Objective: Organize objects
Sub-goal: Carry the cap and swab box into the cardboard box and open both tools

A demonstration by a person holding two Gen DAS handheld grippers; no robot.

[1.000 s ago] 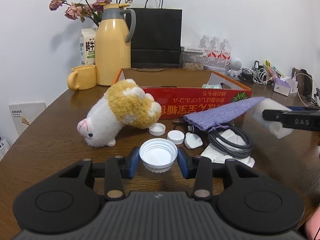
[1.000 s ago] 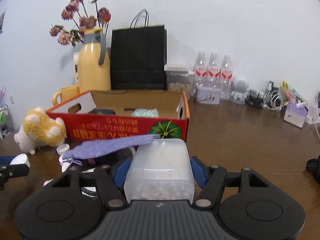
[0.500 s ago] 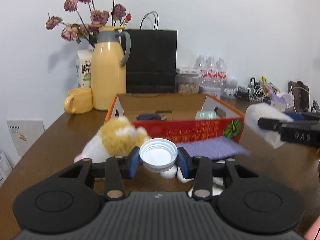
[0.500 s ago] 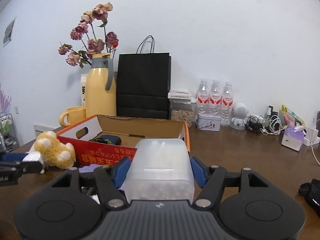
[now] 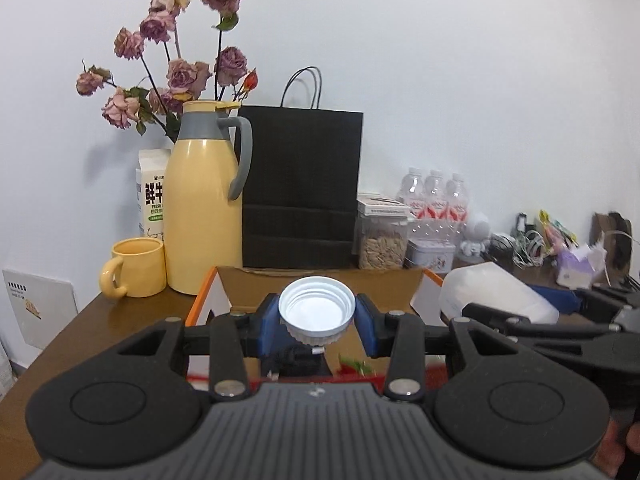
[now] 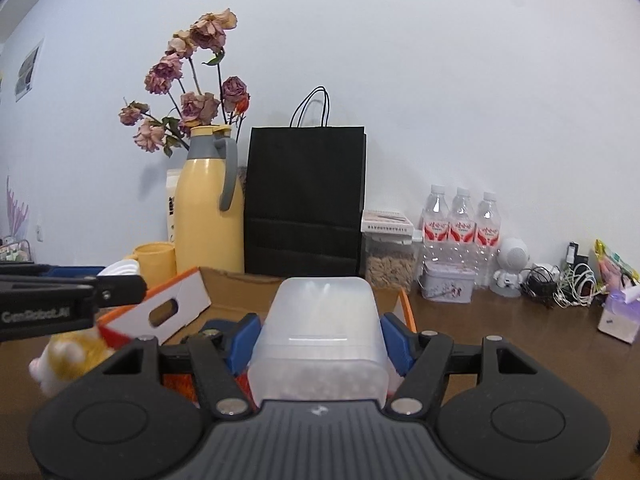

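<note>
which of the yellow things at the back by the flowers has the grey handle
The tall yellow thermos jug, with a grey collar and grey handle. The short yellow mug beside it has a yellow handle.

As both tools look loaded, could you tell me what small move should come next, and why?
Probably lower the left tool and release the white lid into the cardboard box: the lid is held above the open box, with the right tool gripping the translucent container alongside.
</note>
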